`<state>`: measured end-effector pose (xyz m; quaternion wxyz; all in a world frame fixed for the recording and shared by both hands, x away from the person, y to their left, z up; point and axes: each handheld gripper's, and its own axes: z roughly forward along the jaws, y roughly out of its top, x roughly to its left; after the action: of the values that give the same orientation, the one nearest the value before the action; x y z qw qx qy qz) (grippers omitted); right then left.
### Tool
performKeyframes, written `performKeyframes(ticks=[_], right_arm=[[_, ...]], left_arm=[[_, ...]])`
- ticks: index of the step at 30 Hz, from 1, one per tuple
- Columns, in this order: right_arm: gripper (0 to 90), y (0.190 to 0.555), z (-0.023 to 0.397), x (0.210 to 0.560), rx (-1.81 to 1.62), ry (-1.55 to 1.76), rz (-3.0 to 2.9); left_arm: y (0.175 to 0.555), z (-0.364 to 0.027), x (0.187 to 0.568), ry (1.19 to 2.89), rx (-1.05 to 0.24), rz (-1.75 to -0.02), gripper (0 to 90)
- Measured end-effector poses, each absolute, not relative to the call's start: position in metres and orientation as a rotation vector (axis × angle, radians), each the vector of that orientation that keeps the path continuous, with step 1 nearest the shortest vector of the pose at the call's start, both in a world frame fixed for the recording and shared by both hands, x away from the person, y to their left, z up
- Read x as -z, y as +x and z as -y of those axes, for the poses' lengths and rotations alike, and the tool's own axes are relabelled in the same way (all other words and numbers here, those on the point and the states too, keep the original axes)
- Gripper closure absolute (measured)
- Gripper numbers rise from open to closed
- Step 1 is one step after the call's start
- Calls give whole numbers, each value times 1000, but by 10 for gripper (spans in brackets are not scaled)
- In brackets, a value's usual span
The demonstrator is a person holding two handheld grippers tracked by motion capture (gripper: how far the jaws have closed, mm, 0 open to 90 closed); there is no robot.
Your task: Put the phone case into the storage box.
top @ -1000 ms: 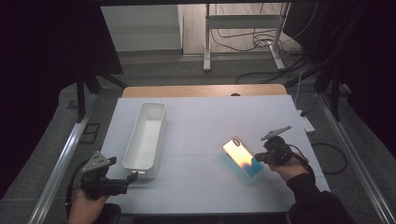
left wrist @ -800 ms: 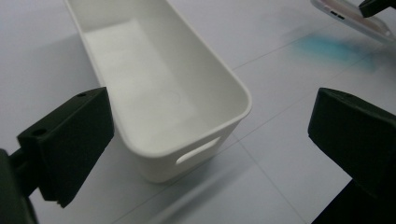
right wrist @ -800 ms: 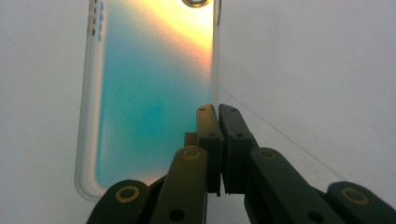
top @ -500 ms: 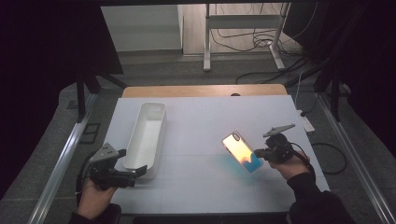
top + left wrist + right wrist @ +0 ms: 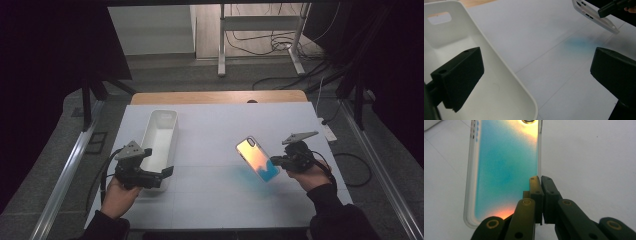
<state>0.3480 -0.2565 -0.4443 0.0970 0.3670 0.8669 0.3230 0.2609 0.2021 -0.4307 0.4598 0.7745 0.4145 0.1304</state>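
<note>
Two grippers work over a white table (image 5: 215, 145) in the high view. The left gripper (image 5: 162, 175), in the person's left hand (image 5: 116, 196), sits at the near end of a long white bin (image 5: 159, 142), its jaws spread, one over the bin's inside and one outside its right wall. The right gripper (image 5: 274, 161), in the right hand (image 5: 307, 175), pinches the near edge of a phone case (image 5: 257, 159) with an orange-to-teal back, holding it tilted, its far end raised off the table.

In the left gripper view, the jaws stand wide apart astride the bin's wall (image 5: 506, 82); farther off, the case (image 5: 596, 16) hangs from the other gripper above a faint teal glow on the table.

In the right gripper view, the jaws are pressed together on the case's (image 5: 504, 170) right side edge near its bottom corner.
</note>
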Motion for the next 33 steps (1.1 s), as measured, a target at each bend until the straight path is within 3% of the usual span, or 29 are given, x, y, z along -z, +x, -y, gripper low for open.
performKeyframes(ticks=[25,33], right_arm=[[880,346,245,434,-1013,1019,-2506],[880,346,241,431,-1026,1000,-2488]], left_arm=[[303,-151,432,1971,-231,-902,0],[314,-137,438,1962,-124,-902,0]])
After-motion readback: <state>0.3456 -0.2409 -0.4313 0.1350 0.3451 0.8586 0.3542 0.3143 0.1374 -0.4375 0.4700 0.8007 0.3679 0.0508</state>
